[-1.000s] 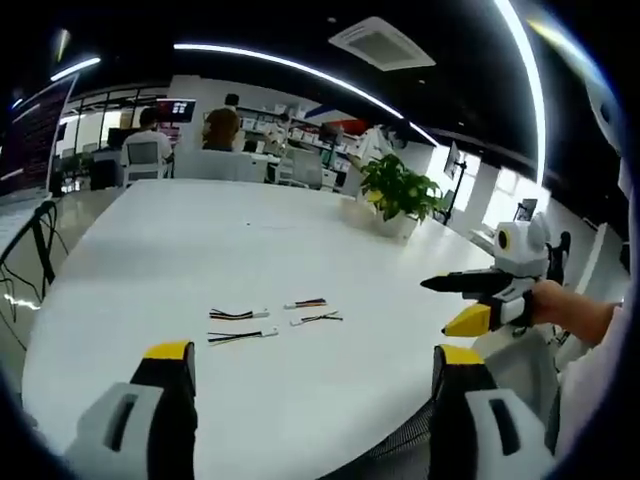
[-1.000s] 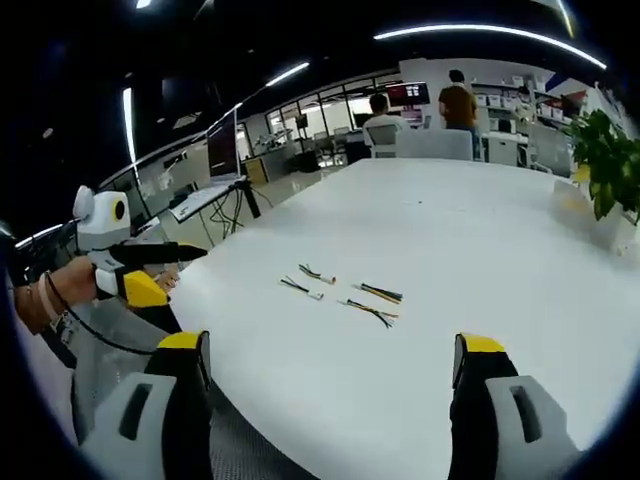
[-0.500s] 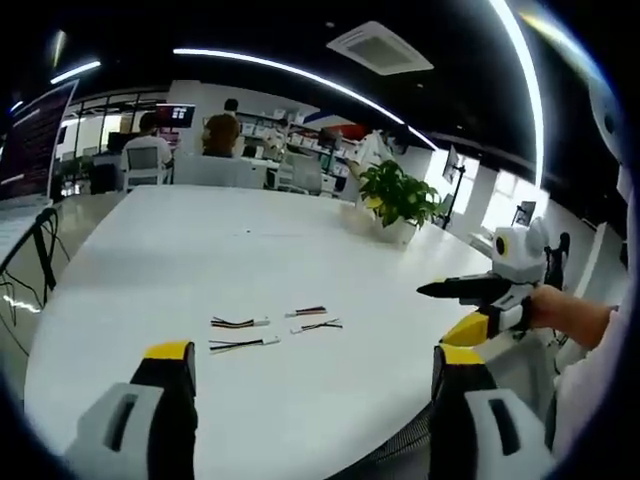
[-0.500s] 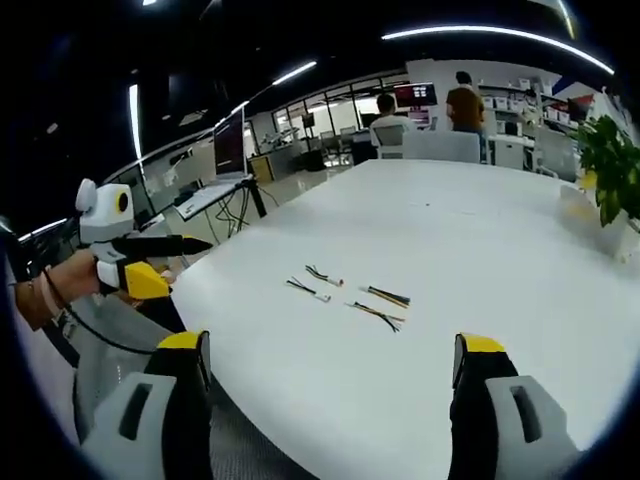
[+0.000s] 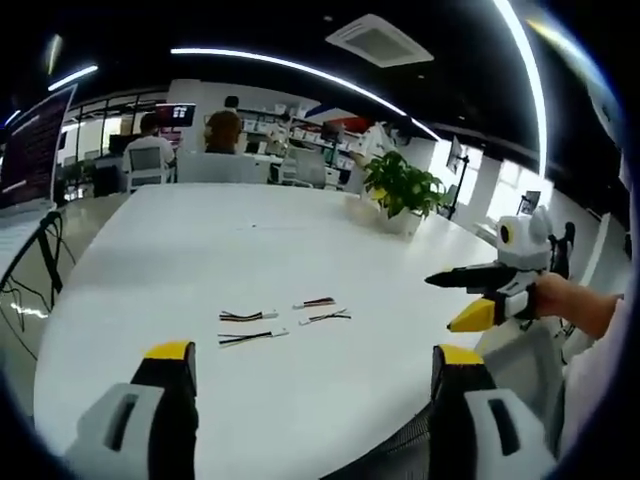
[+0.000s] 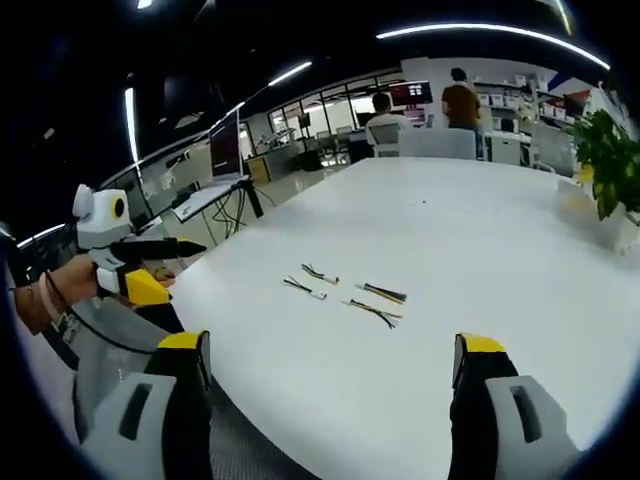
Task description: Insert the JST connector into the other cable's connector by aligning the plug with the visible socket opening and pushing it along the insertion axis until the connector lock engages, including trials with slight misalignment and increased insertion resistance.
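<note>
Left gripper and right gripper both spread wide, empty, held off the table's near edge. Four short cables, probably JST leads, lie inboard. Potted plant at the far edge.

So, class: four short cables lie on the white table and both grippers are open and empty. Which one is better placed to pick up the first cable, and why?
Hard to call. Left gripper and right gripper both hang open at the table edge, short of the cables. Left looks slightly better: the cables sit more central between its jaws.
</note>
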Demonstrator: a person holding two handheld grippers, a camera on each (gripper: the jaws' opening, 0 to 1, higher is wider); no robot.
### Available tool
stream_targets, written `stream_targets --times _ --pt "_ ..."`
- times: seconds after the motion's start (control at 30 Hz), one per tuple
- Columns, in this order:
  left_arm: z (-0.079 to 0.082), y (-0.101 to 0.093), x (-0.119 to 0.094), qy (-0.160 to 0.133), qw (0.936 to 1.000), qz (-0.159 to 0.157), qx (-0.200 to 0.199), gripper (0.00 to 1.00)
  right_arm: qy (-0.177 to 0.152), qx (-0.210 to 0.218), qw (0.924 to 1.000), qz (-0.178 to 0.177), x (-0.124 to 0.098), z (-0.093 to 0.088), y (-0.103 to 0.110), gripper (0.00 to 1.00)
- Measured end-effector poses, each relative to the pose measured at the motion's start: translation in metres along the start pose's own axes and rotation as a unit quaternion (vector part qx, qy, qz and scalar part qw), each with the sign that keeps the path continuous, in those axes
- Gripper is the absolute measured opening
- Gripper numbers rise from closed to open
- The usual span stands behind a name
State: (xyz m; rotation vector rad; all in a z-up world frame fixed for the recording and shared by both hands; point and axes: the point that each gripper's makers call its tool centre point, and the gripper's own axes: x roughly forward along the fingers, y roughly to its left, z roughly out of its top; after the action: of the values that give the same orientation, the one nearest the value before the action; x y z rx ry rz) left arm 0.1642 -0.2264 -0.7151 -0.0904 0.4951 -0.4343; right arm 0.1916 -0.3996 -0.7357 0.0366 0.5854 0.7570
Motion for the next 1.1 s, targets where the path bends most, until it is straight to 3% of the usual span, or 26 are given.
stream_targets --times 0.1,0.53,0.87,1.1 --pt "-0.001 0.002 0.000 0.001 1.0000 0.003 0.003 0.95 -0.004 0.014 0.9999 0.009 0.002 0.002 0.002 0.99" --pt "0.003 0.010 0.002 -0.003 1.0000 0.007 -0.007 0.94 0.009 0.002 0.9999 0.008 0.008 0.002 -0.002 0.99" --pt "0.002 0.009 0.012 0.002 1.0000 -0.006 -0.008 0.93 0.011 0.007 0.9999 0.005 0.011 0.003 -0.005 0.98" --pt "0.000 0.005 0.021 0.014 0.9997 -0.007 0.017 0.93 0.013 0.012 0.9998 0.008 0.016 0.004 -0.004 0.97"
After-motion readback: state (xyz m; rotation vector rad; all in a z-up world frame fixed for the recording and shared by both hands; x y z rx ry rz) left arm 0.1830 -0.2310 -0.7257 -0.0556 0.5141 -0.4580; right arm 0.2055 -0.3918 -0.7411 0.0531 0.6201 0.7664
